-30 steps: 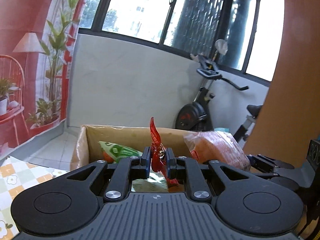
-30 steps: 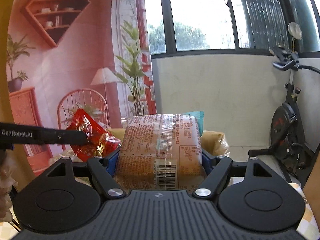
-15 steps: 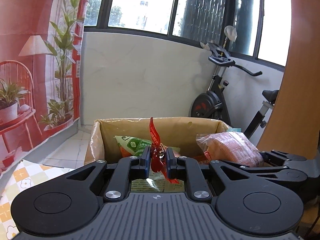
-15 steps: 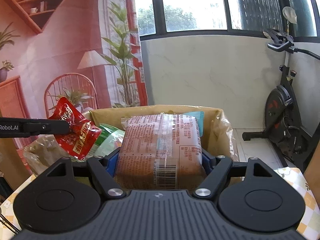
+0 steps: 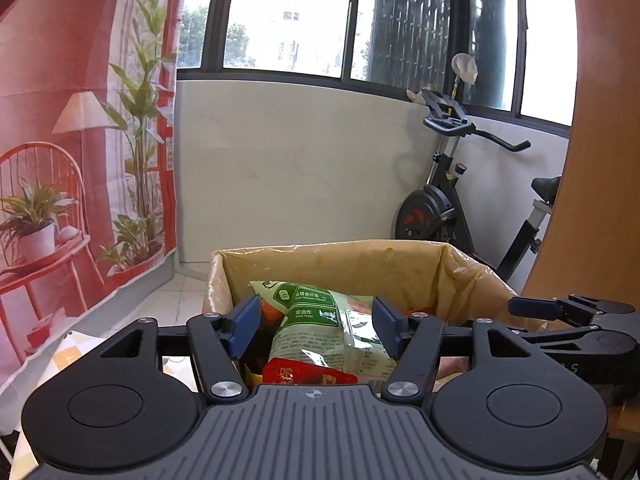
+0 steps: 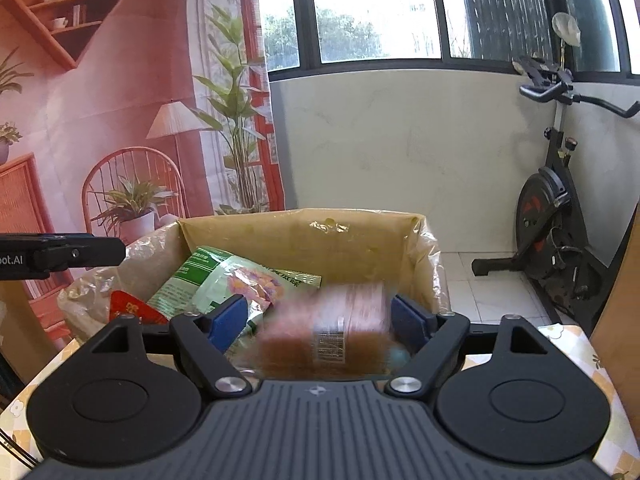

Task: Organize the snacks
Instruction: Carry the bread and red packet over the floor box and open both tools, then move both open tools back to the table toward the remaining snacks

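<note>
Since the earlier frames both packs had been released: the red pack [image 5: 310, 374] had been dropped from the left gripper [image 5: 314, 330], whose jaws were spread apart, and the orange pack [image 6: 332, 330], blurred in mid-fall, had been let go by the right gripper [image 6: 316, 320], likewise parted. Both were seen in the box [image 6: 296, 236] beside the green pack [image 5: 316, 320]. Further snacks outside the box could not be seen.

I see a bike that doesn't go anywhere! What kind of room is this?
Probably an enclosed balcony or sunroom in a home. An exercise bike stands by a low white wall under big windows, and a printed living-room backdrop hangs on the left.
</note>
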The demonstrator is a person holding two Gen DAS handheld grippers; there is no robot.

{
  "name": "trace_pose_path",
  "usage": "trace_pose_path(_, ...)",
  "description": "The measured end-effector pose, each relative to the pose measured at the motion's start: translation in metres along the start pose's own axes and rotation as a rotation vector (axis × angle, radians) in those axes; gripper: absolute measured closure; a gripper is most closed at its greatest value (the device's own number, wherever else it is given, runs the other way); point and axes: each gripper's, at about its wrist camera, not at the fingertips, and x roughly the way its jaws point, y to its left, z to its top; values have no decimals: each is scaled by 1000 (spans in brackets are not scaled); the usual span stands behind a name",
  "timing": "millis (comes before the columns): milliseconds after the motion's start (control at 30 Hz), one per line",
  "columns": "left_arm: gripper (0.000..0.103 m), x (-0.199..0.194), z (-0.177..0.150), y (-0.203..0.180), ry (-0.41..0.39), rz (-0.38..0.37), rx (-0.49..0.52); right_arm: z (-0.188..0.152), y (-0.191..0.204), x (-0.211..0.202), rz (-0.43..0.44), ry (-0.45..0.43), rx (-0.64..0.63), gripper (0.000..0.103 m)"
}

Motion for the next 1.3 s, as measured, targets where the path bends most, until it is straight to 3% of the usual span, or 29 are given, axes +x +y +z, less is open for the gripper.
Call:
trace_pose_path(333,35,-22,-11,-7,-6,-19,1,-1,11,-20,-5,-20,-30,20)
trace_pose_path(733,35,-60,-61,0,-6,-10,-32,-51,6,-81,35,-92,16,20)
trace_pose_path(1000,35,-50,-103,-1,93,-1,-82,-91,5,-76,-37,-6,13,20)
trace_pose_path(1167,35,-41,-131,-8,159,-6,-99,-119,-2,-74,-34,20,11,20)
trace_pose_path(1300,35,-31,-145,-13,198,-4,-82,-140,-9,-63,-35,74,12,29)
